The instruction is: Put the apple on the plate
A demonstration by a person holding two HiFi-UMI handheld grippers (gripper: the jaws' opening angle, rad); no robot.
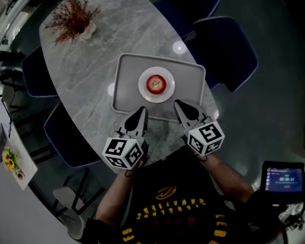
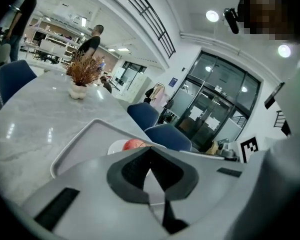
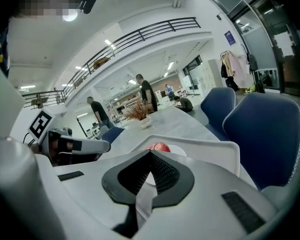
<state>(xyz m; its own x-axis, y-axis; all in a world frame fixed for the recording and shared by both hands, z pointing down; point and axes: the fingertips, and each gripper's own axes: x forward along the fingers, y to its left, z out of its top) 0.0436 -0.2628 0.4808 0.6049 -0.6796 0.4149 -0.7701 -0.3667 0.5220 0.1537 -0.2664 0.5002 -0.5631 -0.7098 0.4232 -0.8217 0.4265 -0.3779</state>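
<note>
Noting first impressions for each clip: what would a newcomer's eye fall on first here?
The red apple stands out most, sitting on a white plate in the middle of a grey tray on the marble table. Just short of the tray, the left gripper and the right gripper point toward it, both shut and empty. A dried plant in a small vase stands at the table's far left end.

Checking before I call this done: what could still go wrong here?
The left gripper and right gripper, shut and empty, hang close to the tray; a bump might jolt it and roll the apple off the plate. The tray's right side also lies near the table edge, so it could slide off.
</note>
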